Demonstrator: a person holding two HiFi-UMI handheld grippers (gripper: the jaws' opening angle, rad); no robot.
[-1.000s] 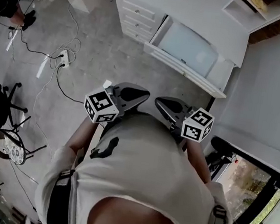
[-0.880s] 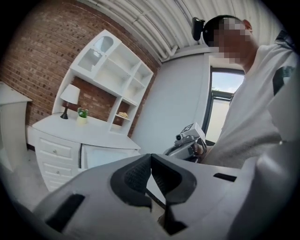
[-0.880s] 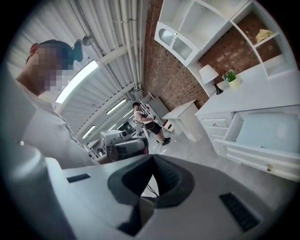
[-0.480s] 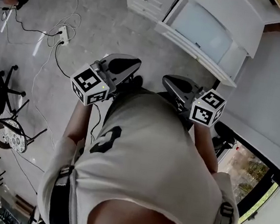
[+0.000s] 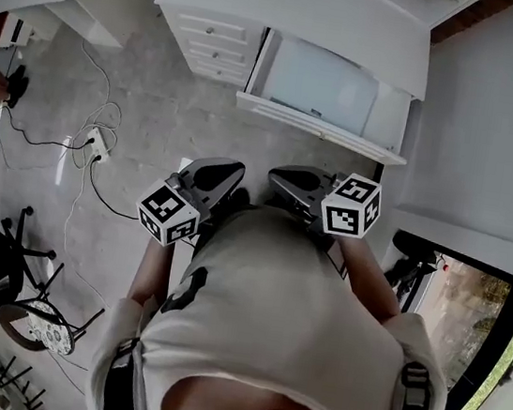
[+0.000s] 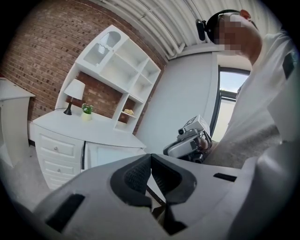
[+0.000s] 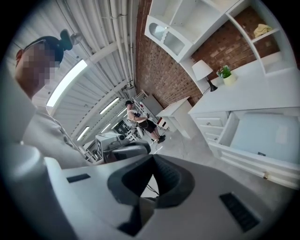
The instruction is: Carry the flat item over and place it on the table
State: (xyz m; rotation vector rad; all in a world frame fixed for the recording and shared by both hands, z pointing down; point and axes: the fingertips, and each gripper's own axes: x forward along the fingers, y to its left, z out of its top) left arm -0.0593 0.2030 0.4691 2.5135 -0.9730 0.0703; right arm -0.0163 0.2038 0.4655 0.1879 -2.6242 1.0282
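Far left, the power strip point(image 5: 95, 142) and its cables point(image 5: 106, 197) have dropped lower on the floor point(image 5: 157, 100) in the head view, so I've turned and kept walking.

My left claw point(image 6: 151, 168) is clenched, pads pressed together. Nothing shows in the pinch, only floor through the gap behind. It's tucked in close to my shirt point(image 5: 269, 315).

My right claw point(image 7: 153, 161) is the same story: clenched at the tips, nothing visible between the pads.

Now the real change. The white table point(image 5: 293, 10) with its drawers lies almost square across the top of the head view, where a second ago it sat skewed toward the upper right. Its cupboard door point(image 5: 317, 80) hangs open below.

And the flat item? I can't find it in any view, not in either claw and not on the table. So I reckon this is the walking leg. With both claws closed on nothing I can see, the item may well be out of sight or not yet fetched.
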